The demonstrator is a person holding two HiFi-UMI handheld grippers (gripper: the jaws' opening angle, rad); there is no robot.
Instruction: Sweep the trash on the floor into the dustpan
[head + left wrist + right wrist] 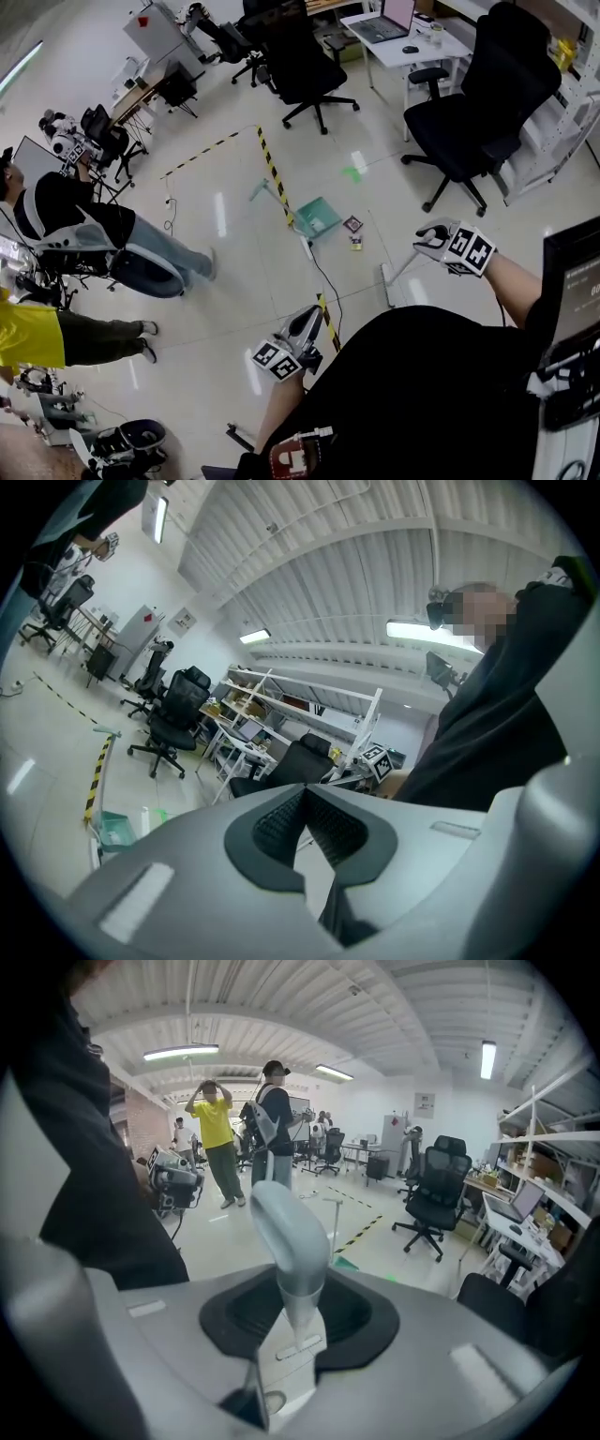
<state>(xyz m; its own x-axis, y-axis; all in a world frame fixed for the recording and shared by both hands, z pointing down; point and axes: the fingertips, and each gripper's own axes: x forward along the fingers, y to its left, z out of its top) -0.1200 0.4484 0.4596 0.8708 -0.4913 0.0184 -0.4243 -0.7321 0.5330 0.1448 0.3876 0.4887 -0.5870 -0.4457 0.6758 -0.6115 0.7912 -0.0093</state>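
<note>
A teal dustpan [317, 217] stands on the floor by the striped tape, its long handle [262, 191] leaning up to the left. Small bits of trash [353, 226] lie just right of it. My right gripper [432, 241] is shut on the grey broom handle [292, 1241]; the stick slants down to the white broom head [386, 284] on the floor, short of the trash. My left gripper [304, 327] hangs near my body, shut with nothing in it, the pads [330, 830] pressed together. The dustpan [113, 829] also shows at the far left in the left gripper view.
Black-and-yellow tape [275, 176] and a thin cable [323, 281] cross the floor. Black office chairs [473, 122] stand at right and back, next to a white desk [398, 47] with a laptop. Two people [89, 230] stand at left.
</note>
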